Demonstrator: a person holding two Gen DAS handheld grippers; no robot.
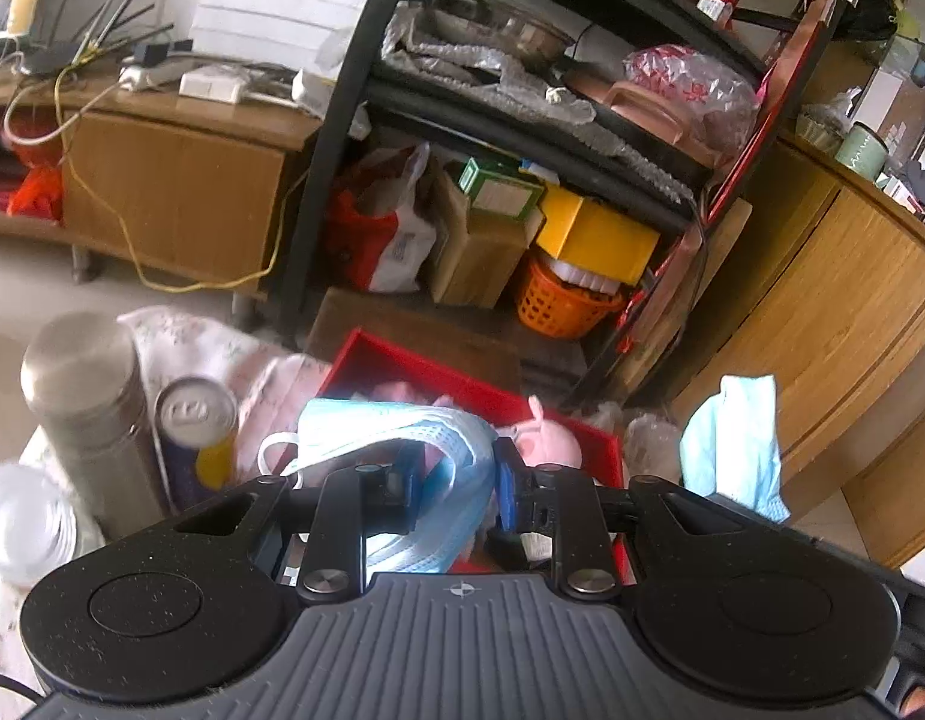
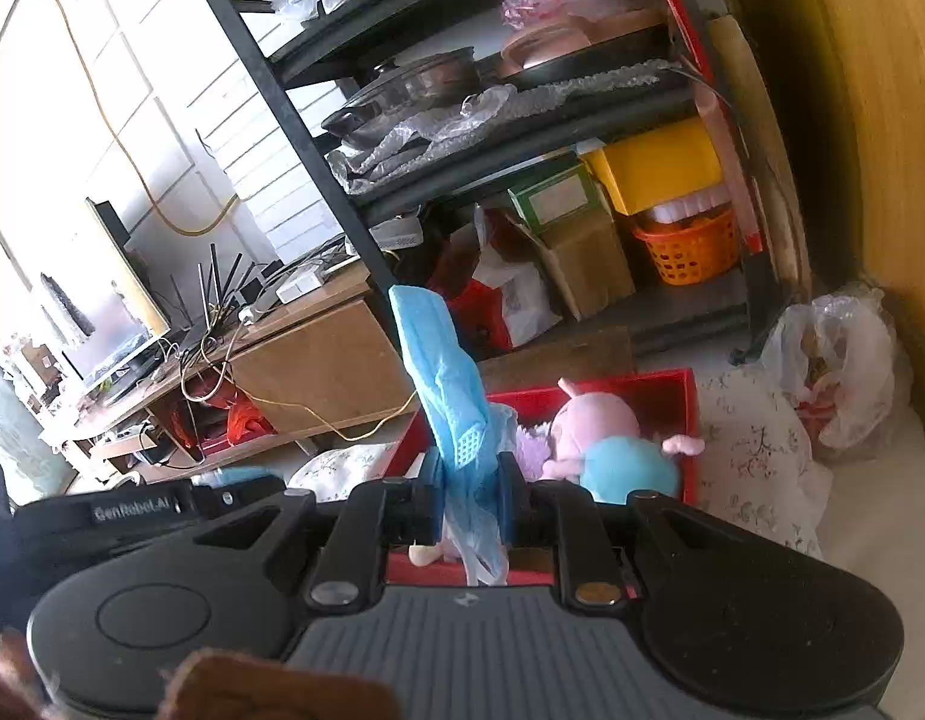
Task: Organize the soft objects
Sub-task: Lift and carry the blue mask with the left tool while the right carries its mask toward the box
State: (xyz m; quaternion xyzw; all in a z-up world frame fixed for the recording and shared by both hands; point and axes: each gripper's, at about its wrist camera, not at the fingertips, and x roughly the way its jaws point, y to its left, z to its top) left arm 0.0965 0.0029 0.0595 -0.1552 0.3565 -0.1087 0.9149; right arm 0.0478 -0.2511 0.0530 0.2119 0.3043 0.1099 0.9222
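My left gripper [image 1: 456,471] is shut on a light blue face mask [image 1: 396,429], which drapes over its fingers with a white ear loop hanging at the left. My right gripper [image 2: 469,480] is shut on a second blue face mask [image 2: 444,384] that stands up from the fingers; this mask [image 1: 732,450] also shows at the right of the left wrist view. Below and beyond both grippers lies a red tray [image 2: 690,402] holding a pink pig plush toy [image 2: 606,438] with a blue body. The tray [image 1: 402,360] and plush [image 1: 546,441] are partly hidden behind the left mask.
A steel flask [image 1: 84,396], a drink can [image 1: 195,414] and a clear plastic bottle [image 1: 24,522] stand left of the tray on a floral cloth [image 2: 756,456]. A black shelf rack [image 1: 318,138] with boxes and an orange basket [image 1: 558,306] rises behind. A plastic bag [image 2: 846,372] sits right.
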